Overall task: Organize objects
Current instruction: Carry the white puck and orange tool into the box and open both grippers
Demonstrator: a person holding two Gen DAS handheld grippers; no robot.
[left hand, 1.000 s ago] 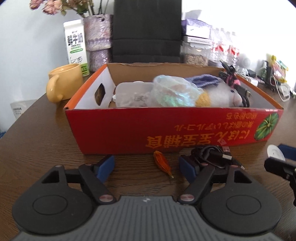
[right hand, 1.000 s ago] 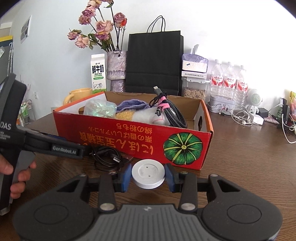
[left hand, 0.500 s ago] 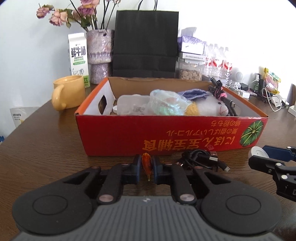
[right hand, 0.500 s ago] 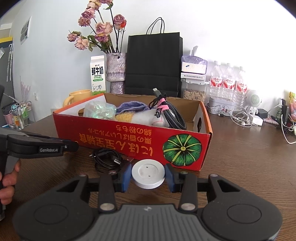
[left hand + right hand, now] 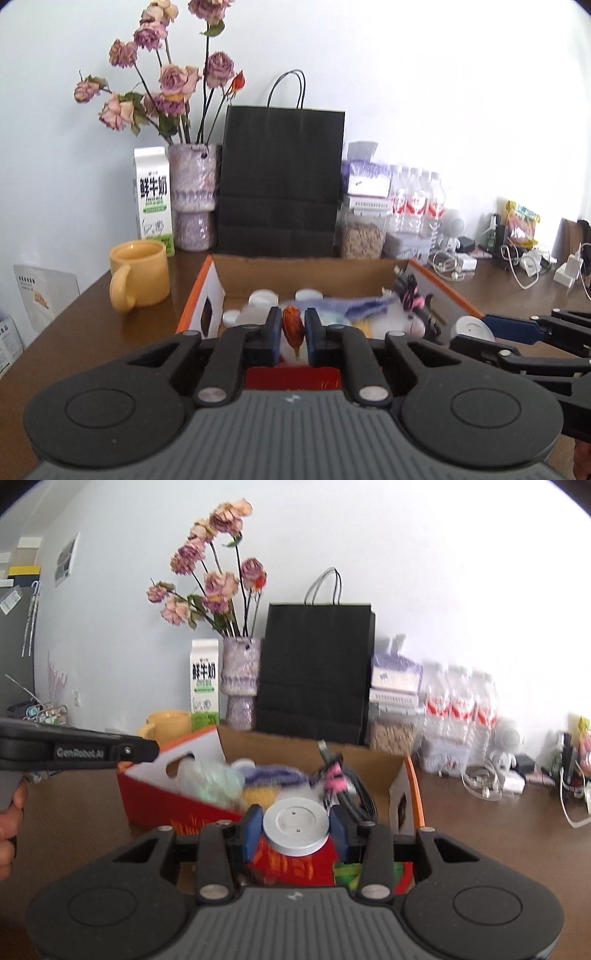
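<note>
Currently: two held items above red box (image 5: 436, 275).
Left gripper (image 5: 291, 328) clamps an orange petal (image 5: 293, 325); right gripper (image 5: 295, 829) clamps a white disc (image 5: 296, 825).

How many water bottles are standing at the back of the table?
3 show, side by side right of the black paper bag: left, middle, right. More may hide behind them.

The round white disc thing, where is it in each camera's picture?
Left wrist view: the white disc is at the right, held edge-on by the right gripper, beside the box.
Right wrist view: the disc sits low in the middle, clamped between the jaws of the right gripper.
Shared landmark: the black paper bag behind the box in both.
</note>
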